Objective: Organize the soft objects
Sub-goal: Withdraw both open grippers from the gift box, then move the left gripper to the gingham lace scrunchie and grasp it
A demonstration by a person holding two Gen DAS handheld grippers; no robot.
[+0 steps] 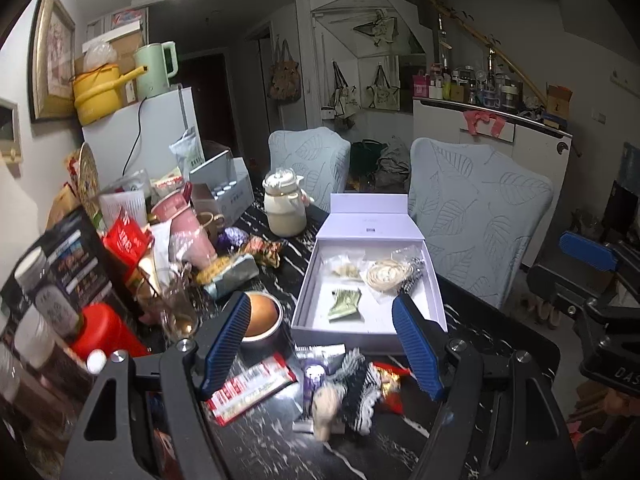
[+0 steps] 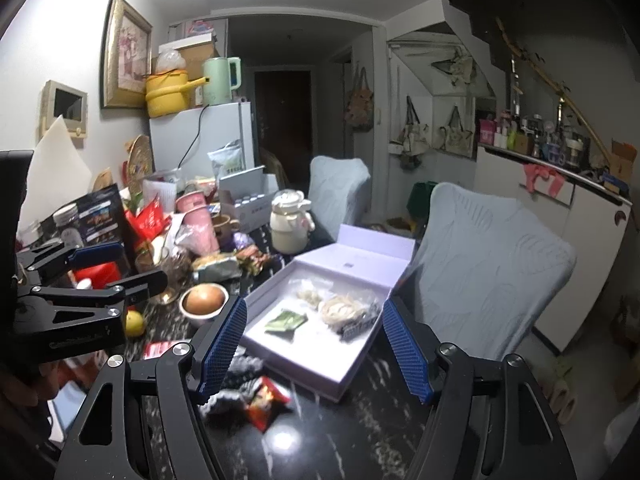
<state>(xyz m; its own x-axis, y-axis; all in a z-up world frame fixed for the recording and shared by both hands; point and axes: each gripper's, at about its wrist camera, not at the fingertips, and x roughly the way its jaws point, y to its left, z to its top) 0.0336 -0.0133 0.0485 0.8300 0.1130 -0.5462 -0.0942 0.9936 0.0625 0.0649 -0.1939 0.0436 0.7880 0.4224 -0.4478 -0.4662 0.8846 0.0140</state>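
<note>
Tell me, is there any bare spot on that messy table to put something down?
Yes: the dark table is bare near the edge, right of the red snack packet and in front of the white box. The box's near-left floor is free too. Left of the bowl it's packed.

The left tool [image 1: 322, 344], a black frame with ribbed blue pads, points forward and somewhat downward, its jaws standing apart with nothing pressed between the pads. The right tool [image 2: 316, 348], the same black-and-blue build, tilts downward likewise beside it, jaws spread, pads touching nothing.
</note>
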